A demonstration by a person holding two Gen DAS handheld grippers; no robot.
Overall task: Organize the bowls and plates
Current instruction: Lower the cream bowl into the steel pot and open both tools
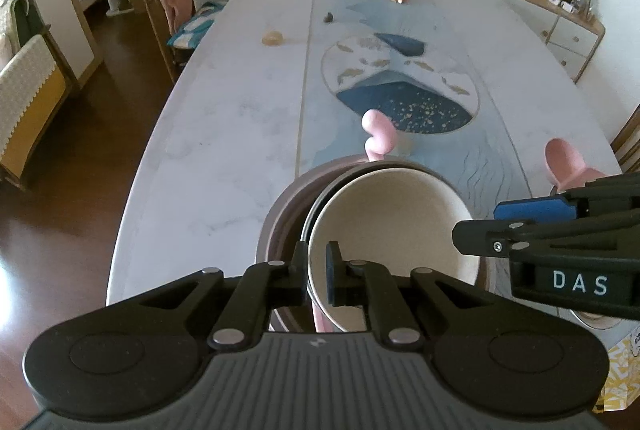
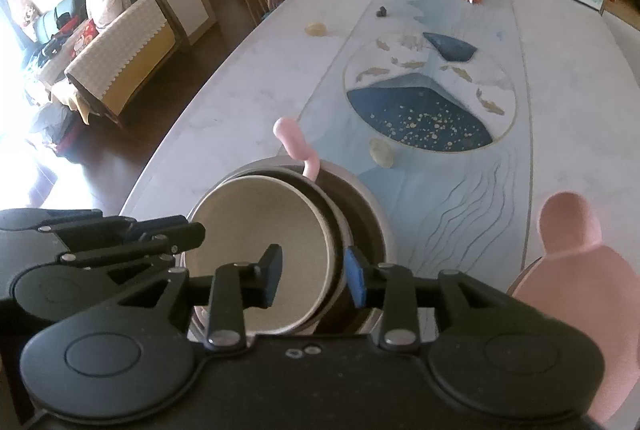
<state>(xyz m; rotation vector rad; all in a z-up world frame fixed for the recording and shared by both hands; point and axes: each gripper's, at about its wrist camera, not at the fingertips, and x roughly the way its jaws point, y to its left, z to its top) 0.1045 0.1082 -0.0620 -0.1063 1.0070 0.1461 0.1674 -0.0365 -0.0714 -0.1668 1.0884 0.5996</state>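
Clearly we have the left gripper (image 1: 318, 272) pinching the near-left rim of the cream bowl (image 1: 384, 226), one finger outside the wall and one inside, pads pressed to it. That bowl sits tilted inside a dark-rimmed bowl (image 1: 320, 206), and both nest in the larger brown bowl (image 1: 276, 226) at the near end of the marble table (image 1: 224, 134), with a pink spoon handle (image 1: 374, 138) standing up behind the stack. Further right, our right gripper (image 2: 314, 274) straddles the opposite rim of the cream bowl with its jaws spread, neither pad touching the wall. We judge these bowls to be stiff, glazed ceramic: fairly heavy, slick and liable to chip if they knock together. The rim wall is the sensible place to grip, a pad on each face, and a pinch on one side alone may let the bowl swing.
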